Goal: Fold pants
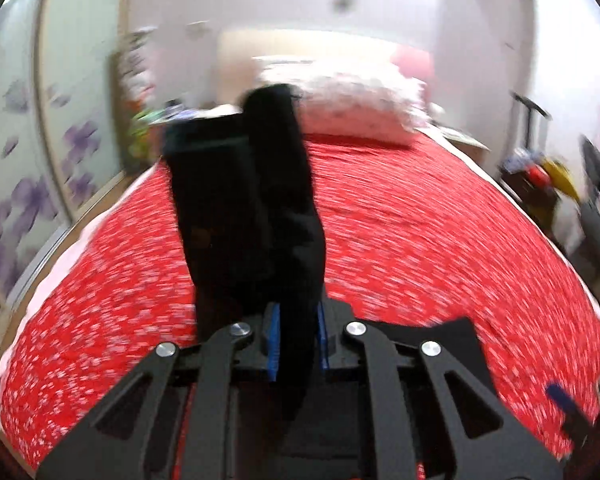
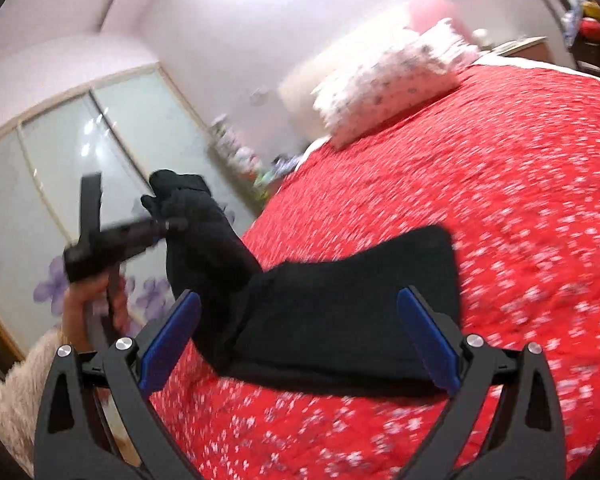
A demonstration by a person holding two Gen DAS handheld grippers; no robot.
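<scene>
The black pants [image 1: 252, 200] lie partly folded on the red flowered bedspread [image 1: 420, 240]. My left gripper [image 1: 296, 344] is shut on a bunched end of the pants and lifts it off the bed. In the right wrist view the pants [image 2: 340, 312] stretch from the bed up to the left gripper [image 2: 168, 224], held by a hand at the left. My right gripper [image 2: 300, 340] is open and empty, its blue pads [image 2: 428, 340] on either side of the flat part of the pants.
A white flowered pillow [image 1: 360, 108] lies at the head of the bed. A sliding wardrobe with purple flowers [image 1: 28, 184] stands along the left side. Clutter and a stand [image 1: 540, 176] are at the right of the bed.
</scene>
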